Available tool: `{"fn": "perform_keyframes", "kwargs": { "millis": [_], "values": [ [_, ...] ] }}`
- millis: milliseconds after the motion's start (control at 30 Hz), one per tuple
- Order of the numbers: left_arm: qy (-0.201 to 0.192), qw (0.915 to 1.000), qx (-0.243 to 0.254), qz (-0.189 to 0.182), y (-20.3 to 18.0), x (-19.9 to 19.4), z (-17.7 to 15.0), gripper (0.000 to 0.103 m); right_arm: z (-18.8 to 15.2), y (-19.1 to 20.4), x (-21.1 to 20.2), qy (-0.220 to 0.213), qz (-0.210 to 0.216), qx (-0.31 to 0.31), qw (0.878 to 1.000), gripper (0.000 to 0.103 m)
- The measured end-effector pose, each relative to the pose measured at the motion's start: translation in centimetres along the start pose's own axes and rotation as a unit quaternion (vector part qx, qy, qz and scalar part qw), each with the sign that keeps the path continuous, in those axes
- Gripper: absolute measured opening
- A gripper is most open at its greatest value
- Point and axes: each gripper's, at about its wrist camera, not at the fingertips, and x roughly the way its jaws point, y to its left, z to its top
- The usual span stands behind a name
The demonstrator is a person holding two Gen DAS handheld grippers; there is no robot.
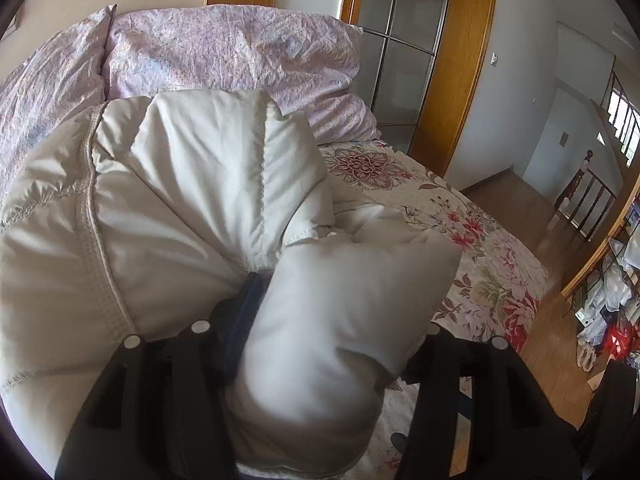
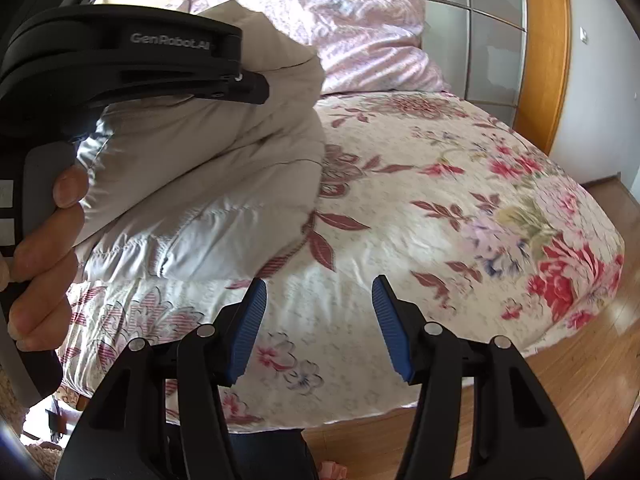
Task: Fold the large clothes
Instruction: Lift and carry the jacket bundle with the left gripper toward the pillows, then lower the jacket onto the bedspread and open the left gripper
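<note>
A cream padded jacket (image 1: 168, 208) is seen bunched on the floral bedspread (image 1: 472, 248), with a thick fold of it filling the space between the fingers of the left gripper (image 1: 320, 344). The fold is pressed against the blue pad (image 1: 244, 320) of one finger, while the other pad is covered by fabric; the jaws are held around the fold. In the right wrist view the jacket (image 2: 208, 168) lies to the left, well apart from the right gripper (image 2: 319, 328), whose blue pads (image 2: 250, 332) stand spread over bare bedspread (image 2: 440, 208) with nothing between them.

The jacket is quilted and puffy, with stitched seams and a ribbed trim along one edge. It is piled in loose folds near the lilac pillows (image 1: 232, 56).

Its full outline is cut off by the left gripper's body (image 2: 120, 52) and the hand (image 2: 44, 248) holding it, and the nearest fold is blurred.
</note>
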Motion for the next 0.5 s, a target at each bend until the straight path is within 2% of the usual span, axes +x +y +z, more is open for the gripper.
{"fn": "perform_keyframes", "kwargs": {
  "millis": [167, 300, 367, 433, 500],
  "values": [
    [0.002, 0.9999, 0.0, -0.01, -0.7, -0.6, 0.0, 0.066, -0.3, -0.7, -0.3, 0.0, -0.004, 0.01, 1.0, 0.057],
    [-0.003, 0.9994, 0.008, -0.034, -2.0, -2.2, 0.5, 0.084, -0.7, -1.2, -0.6, -0.001, -0.01, 0.018, 1.0, 0.057],
    [-0.012, 0.9985, 0.013, -0.052, -2.7, -3.8, 1.0, 0.09, -0.7, -1.4, -0.7, -0.001, -0.012, 0.025, 1.0, 0.057],
    [-0.026, 0.997, 0.018, -0.07, -2.8, -5.9, 1.7, 0.091, -0.7, -1.7, -0.9, -0.002, -0.013, 0.031, 0.999, 0.057],
    [-0.049, 0.9965, 0.022, -0.065, -2.7, -8.1, 2.4, 0.092, -0.6, -1.7, -1.0, -0.006, -0.015, 0.032, 0.999, 0.057]
  ]
}}
